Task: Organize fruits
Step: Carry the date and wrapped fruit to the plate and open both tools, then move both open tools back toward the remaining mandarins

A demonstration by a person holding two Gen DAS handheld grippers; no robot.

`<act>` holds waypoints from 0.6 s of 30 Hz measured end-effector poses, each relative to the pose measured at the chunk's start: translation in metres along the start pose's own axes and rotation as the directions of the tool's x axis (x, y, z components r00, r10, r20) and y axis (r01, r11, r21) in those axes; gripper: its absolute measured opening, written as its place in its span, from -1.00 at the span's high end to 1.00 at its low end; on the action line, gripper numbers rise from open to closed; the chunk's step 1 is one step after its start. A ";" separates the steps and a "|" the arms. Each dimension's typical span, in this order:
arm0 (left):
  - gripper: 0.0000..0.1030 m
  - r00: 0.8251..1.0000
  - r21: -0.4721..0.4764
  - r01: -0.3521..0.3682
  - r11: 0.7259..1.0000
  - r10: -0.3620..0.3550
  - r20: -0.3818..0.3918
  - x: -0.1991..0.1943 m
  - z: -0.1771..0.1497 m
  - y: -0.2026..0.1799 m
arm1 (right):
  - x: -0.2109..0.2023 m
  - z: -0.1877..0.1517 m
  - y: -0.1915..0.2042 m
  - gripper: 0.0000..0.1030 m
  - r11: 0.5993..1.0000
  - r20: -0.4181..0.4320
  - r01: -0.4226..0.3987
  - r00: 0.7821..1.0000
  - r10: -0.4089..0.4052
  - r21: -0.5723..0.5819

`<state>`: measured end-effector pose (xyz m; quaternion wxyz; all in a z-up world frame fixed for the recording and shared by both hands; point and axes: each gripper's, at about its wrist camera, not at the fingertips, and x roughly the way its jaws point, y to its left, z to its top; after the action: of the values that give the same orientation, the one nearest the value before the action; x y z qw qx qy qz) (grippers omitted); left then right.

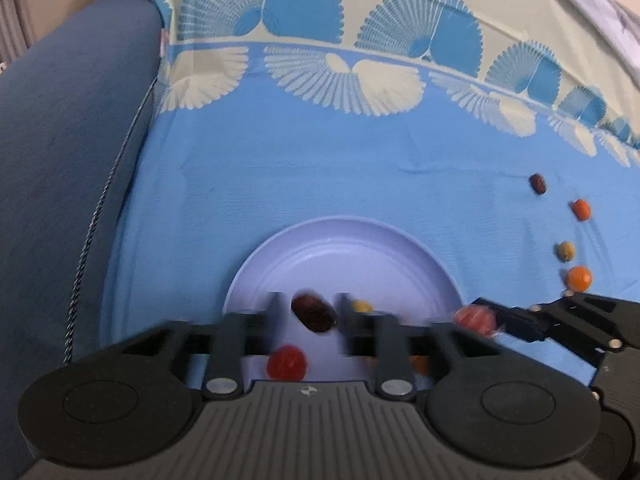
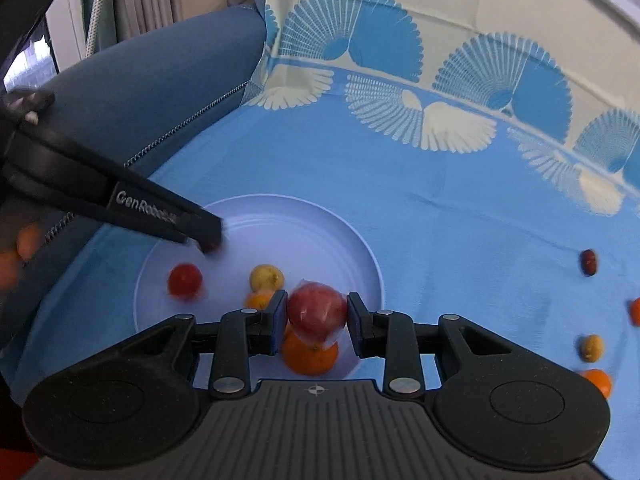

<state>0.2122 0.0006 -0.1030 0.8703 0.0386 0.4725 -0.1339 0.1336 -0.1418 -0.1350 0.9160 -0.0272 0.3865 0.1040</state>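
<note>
A pale lilac plate (image 1: 360, 240) (image 2: 312, 232) lies on the blue cloth. My left gripper (image 1: 308, 312) is over the plate with its jaws apart and a dark brown date (image 1: 314, 314) blurred between them, not touching either finger. It also shows in the right wrist view (image 2: 204, 236). My right gripper (image 2: 317, 312) is shut on a red apple (image 2: 318, 310) in clear wrap above the plate's near rim; the apple also shows in the left wrist view (image 1: 476, 318). On the plate lie a red fruit (image 2: 185, 280), a yellow fruit (image 2: 266, 277) and an orange (image 2: 310, 354).
Loose fruits lie on the cloth to the right: a dark date (image 1: 538, 183) (image 2: 589, 262), small orange fruits (image 1: 581, 209) (image 1: 579, 278) and a yellowish one (image 1: 566, 251) (image 2: 591, 347). A blue sofa arm (image 1: 60, 140) borders the cloth on the left.
</note>
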 end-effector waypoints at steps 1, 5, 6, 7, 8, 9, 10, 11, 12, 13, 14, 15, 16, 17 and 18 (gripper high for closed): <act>-0.74 1.000 -0.013 -0.004 1.000 0.004 0.018 -0.003 0.001 0.001 | -0.001 0.003 -0.003 -0.14 0.999 0.003 -0.020 1.000 0.020 0.035; -0.99 0.996 -0.027 -0.025 0.999 0.027 0.082 -0.029 -0.001 0.003 | -0.022 0.006 -0.007 -0.70 0.995 0.031 -0.048 0.999 0.045 0.083; -0.99 0.997 -0.027 -0.030 0.999 0.032 0.071 -0.035 -0.003 0.003 | -0.027 0.004 -0.006 -0.77 0.995 0.025 -0.052 0.998 0.050 0.081; -0.99 0.997 -0.038 -0.038 0.999 0.040 0.066 -0.043 -0.009 0.005 | -0.035 -0.001 -0.005 -0.79 0.995 0.017 -0.053 0.999 0.051 0.081; -0.99 0.997 -0.044 -0.040 0.998 0.043 0.062 -0.050 -0.014 0.005 | -0.042 -0.006 -0.003 -0.81 0.995 0.009 -0.053 0.999 0.052 0.082; -0.99 0.997 -0.053 -0.044 0.998 0.047 0.054 -0.057 -0.021 0.007 | -0.051 -0.013 0.000 -0.82 0.995 -0.004 -0.058 0.998 0.058 0.080; -0.99 0.998 -0.073 -0.053 0.996 0.056 0.042 -0.066 -0.030 0.008 | -0.059 -0.020 0.003 -0.84 0.995 -0.016 -0.060 0.998 0.062 0.078; -0.99 0.998 -0.094 -0.059 0.994 0.062 0.032 -0.073 -0.038 0.010 | -0.068 -0.027 0.006 -0.89 0.995 -0.026 -0.057 0.998 0.060 0.081; -0.99 0.997 -0.118 -0.066 0.991 0.069 0.019 -0.081 -0.047 0.011 | -0.077 -0.033 0.009 -0.96 0.995 -0.030 -0.051 0.998 0.054 0.088; -0.99 0.997 -0.138 -0.075 0.988 0.077 0.008 -0.086 -0.053 0.012 | -0.086 -0.040 0.012 -0.98 0.994 -0.033 -0.045 0.998 0.049 0.098; -0.99 0.996 -0.163 -0.086 0.983 0.086 -0.004 -0.093 -0.063 0.013 | -0.094 -0.045 0.015 -0.99 0.992 -0.037 -0.046 0.998 0.051 0.113; -0.99 0.996 -0.178 -0.092 0.980 0.091 -0.015 -0.099 -0.072 0.013 | -0.102 -0.050 0.017 -0.99 0.990 -0.043 -0.059 0.997 0.065 0.130; -0.99 0.995 -0.179 -0.101 0.979 0.099 -0.023 -0.105 -0.079 0.012 | -0.108 -0.054 0.021 -0.99 0.988 -0.044 -0.071 0.996 0.077 0.134; -0.99 0.993 -0.173 -0.117 0.978 0.113 -0.029 -0.110 -0.086 0.012 | -0.115 -0.057 0.025 -0.99 0.990 -0.040 -0.077 0.996 0.082 0.119; -0.99 0.992 -0.165 -0.130 0.978 0.127 -0.030 -0.114 -0.091 0.011 | -0.121 -0.059 0.031 -0.99 0.993 -0.032 -0.071 0.997 0.075 0.095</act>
<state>0.0825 0.0511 -0.0589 0.8726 -0.0026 0.4871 -0.0371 0.0037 -0.1398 -0.0893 0.9049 0.0281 0.4077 0.1188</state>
